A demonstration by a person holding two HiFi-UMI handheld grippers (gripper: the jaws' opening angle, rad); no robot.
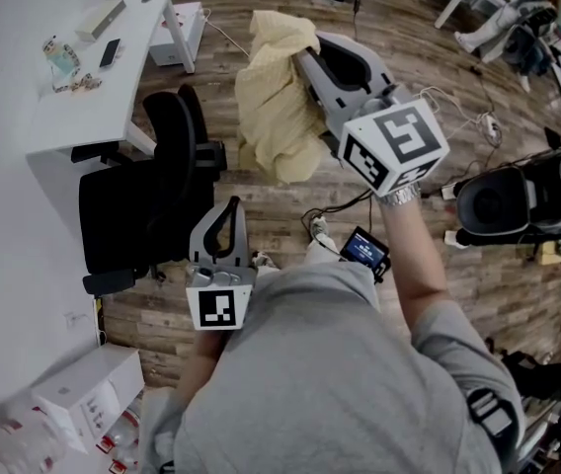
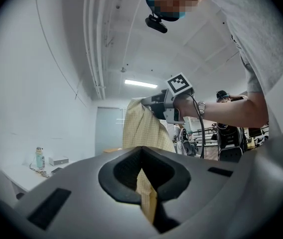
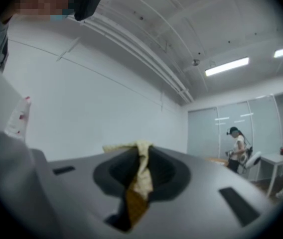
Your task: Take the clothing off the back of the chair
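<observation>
- Clothing (image 1: 276, 97), a pale yellow garment, is clear of the chair (image 1: 147, 191) and hangs bunched in the air to the chair's right, over the wooden floor (image 1: 280, 255).
- Right gripper (image 1: 303, 55) is raised level and clamped on the garment's upper edge. In the right gripper view a fold of yellow fabric (image 3: 140, 176) is pinched between the closed jaws and spills over their front.
- Left gripper (image 1: 229, 205) sits lower and nearer the person, just beside the chair's seat edge, also pointing level.
- In the left gripper view its jaws are closed on a narrow strip of the same fabric (image 2: 146, 198). Beyond them the garment drapes down from the right gripper (image 2: 154, 106), which is held higher.
- The chair is a black office chair, standing against the white tabletop (image 1: 24, 107) at the left, and its back is bare of cloth.
- On the tabletop lie a dark phone (image 1: 110, 52), a flat white box (image 1: 101, 18) and some small items near the edge.
- A wristwatch (image 1: 399, 195) shows on the arm holding the right gripper.
- Far off in the right gripper view another person (image 3: 238, 148) stands near a white table.
</observation>
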